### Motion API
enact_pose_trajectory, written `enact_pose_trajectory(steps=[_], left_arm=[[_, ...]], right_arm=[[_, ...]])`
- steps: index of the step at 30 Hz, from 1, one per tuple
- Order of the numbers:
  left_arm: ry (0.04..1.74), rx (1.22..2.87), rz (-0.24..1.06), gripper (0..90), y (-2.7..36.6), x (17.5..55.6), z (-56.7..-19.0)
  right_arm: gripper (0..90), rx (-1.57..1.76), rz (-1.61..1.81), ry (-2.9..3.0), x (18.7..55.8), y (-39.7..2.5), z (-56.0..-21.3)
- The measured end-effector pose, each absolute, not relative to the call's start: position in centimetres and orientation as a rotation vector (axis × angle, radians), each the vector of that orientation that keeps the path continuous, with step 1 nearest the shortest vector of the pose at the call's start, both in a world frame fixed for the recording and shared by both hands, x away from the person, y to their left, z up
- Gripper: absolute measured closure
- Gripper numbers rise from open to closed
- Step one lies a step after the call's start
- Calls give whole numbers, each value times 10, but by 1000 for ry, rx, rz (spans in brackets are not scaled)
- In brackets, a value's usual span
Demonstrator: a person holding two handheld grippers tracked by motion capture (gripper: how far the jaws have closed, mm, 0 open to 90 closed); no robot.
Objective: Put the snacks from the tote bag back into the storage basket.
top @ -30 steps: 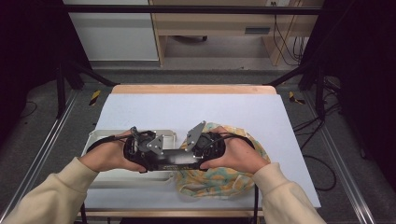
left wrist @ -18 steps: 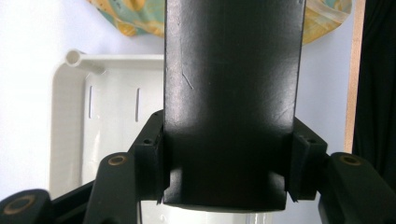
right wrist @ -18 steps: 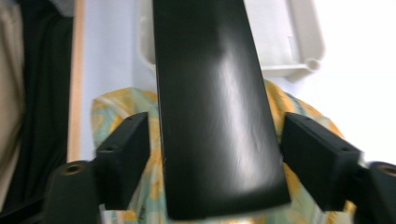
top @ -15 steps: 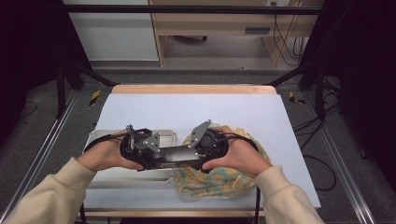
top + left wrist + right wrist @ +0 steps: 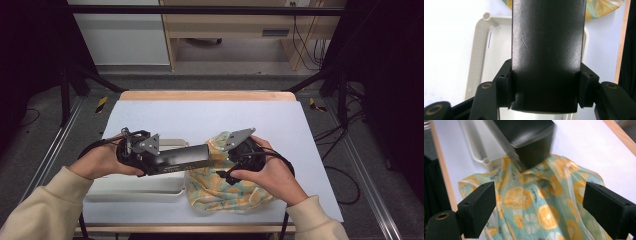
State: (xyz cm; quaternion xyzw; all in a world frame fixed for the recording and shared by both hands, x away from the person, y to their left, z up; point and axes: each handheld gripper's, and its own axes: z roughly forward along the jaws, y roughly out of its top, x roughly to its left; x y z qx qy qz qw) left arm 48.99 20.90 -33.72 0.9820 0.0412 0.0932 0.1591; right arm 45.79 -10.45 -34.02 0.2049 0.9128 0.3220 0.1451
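A: Squeezing the black box (image 5: pixel 547 45) tight with the left tongs (image 5: pixel 545 85), one pad on each side, close to its near end.

B: And keeping the right tongs (image 5: pixel 540 202) wide apart, gripping nothing, hanging just over the cloth (image 5: pixel 564 182) with the orange slices on it.

A: Holding the box up off the table (image 5: pixel 200 115), lying flat, right above the white tray (image 5: pixel 477 50).

B: Pointing the far end of the box at the bunched-up cloth. Touching it or just above it? Not telling for sure from here.

A: Noticing anything different from a second ago?

B: Yes. Moving the two hands away from each other. Showing much more of the box between them now. Shifting the left tongs a bit to the left, and sliding the right tongs out over the cloth.

A: Meaning what for the job?

B: Probably carrying the whole box with the left tongs alone now. Probably freeing the right tongs for the cloth, maybe for rubbing or wrapping the box. Just guessing there.

A: Leaving the cloth where?

B: Lying in a heap near the front edge of the table, just beside the tray, under the right hand.

A: Worrying about anything?

B: Only about gripping such a long box at one end and letting the far end dip.
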Motion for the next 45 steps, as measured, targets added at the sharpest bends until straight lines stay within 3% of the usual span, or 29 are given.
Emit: enact_pose_trajectory(steps=[32, 45], left_arm=[[197, 2774, 319, 435, 251, 489, -323], [199, 2788, 334, 435, 266, 489, -322]], right_arm=[[81, 1113, 1079, 2149, 434, -198, -349], [100, 1218, 1016, 2030, 418, -232, -376]])
